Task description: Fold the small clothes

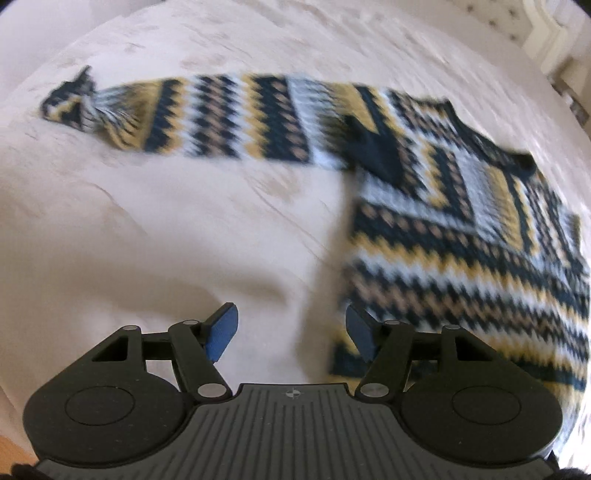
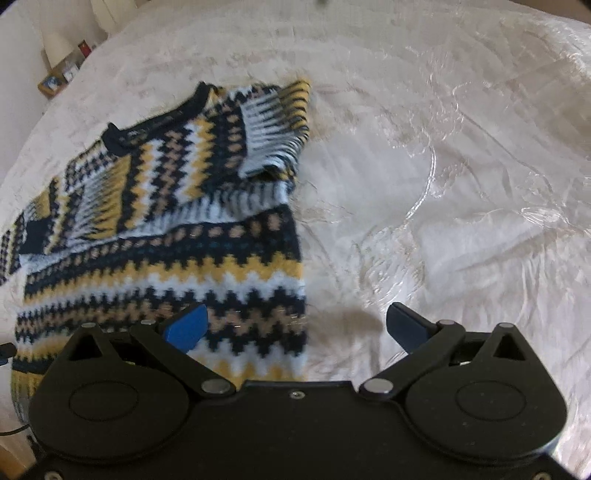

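Observation:
A knitted sweater [image 1: 461,236] in navy, yellow, white and tan zigzags lies flat on a pale bedspread [image 1: 166,229]. In the left wrist view its one sleeve [image 1: 207,114] stretches out straight to the left. In the right wrist view the sweater [image 2: 177,258] fills the left side, with the other sleeve [image 2: 273,129] folded across the chest and the dark collar [image 2: 122,140] at upper left. My left gripper [image 1: 291,334] hangs open over the sweater's left edge, nothing between its blue pads. My right gripper [image 2: 295,328] is open wide over the sweater's right edge, holding nothing.
The cream bedspread [image 2: 443,184] is wrinkled and shiny on the right. A lamp [image 2: 57,48] and small items stand on a bedside shelf at upper left in the right wrist view. A headboard or furniture edge [image 1: 546,33] shows at upper right in the left wrist view.

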Available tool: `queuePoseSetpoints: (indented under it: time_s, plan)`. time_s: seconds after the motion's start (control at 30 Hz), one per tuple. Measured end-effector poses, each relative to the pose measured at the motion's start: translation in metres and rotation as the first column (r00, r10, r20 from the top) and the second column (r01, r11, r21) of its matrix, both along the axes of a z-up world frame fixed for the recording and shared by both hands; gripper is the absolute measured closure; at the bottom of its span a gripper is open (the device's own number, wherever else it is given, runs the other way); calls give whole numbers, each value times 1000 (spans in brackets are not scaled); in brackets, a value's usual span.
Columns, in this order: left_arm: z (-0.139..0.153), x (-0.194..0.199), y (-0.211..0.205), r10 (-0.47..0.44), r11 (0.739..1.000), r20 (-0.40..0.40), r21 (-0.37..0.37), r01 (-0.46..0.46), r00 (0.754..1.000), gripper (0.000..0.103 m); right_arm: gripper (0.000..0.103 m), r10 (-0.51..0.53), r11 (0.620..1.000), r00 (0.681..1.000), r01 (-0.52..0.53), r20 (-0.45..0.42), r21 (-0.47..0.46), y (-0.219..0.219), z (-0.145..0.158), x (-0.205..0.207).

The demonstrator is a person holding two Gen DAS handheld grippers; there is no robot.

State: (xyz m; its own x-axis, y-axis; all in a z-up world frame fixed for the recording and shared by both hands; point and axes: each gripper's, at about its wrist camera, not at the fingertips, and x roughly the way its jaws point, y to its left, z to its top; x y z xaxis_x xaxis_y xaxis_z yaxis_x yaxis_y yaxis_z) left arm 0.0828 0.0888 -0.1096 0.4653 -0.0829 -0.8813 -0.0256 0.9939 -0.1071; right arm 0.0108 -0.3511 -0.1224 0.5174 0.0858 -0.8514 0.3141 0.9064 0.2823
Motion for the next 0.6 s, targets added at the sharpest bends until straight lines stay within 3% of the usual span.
queuePoseSetpoints:
  time_s: [0.23,0.6]
  plan:
    - [20,43,65,49,999,49,11,-50,998,40,0,-28,1000,1000,28,9,12,46,14,11]
    - [45,134,139,93,992,125,72,-102,988,40,0,38,997,999,-39,26,67,144,31,42]
